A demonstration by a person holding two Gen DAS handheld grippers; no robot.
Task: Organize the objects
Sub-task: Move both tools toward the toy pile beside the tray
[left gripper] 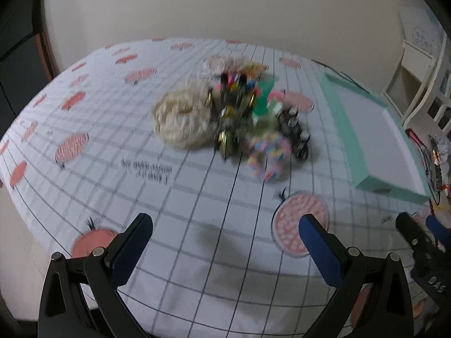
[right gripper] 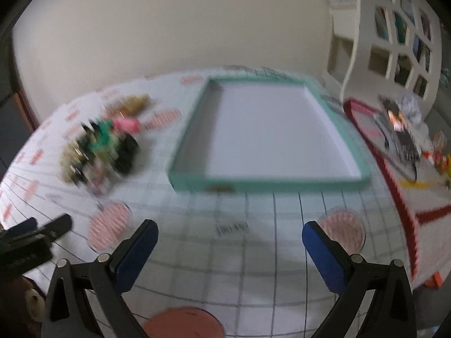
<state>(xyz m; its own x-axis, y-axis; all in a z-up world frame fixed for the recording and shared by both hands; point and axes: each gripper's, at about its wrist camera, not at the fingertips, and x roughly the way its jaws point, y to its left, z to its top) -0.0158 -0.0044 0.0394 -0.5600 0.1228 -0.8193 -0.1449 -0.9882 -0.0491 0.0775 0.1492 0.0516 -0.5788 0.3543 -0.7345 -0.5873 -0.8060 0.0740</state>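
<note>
- The left gripper [left gripper: 225, 225], with black arms and blue pads, has its jaws spread wide and holds nothing; it hangs over a white tablecloth [left gripper: 197, 225] printed with a dark grid and pink round fruit shapes.
- Ahead of the left gripper, well apart from its fingertips, lies a blurred heap of small things: a cream coil of fluffy rope [left gripper: 183, 118], a pastel braided ring [left gripper: 267, 155], dark items with gold and bright colours [left gripper: 234, 104] whose kind I cannot tell.
- Ahead and to the right of the left gripper sits a shallow mint-green rectangular box with a white inside [left gripper: 375, 129].
- The right gripper [right gripper: 229, 232] is likewise spread and empty; the box [right gripper: 270, 183] lies straight ahead of it, the heap [right gripper: 101, 146] ahead to its left.
</note>
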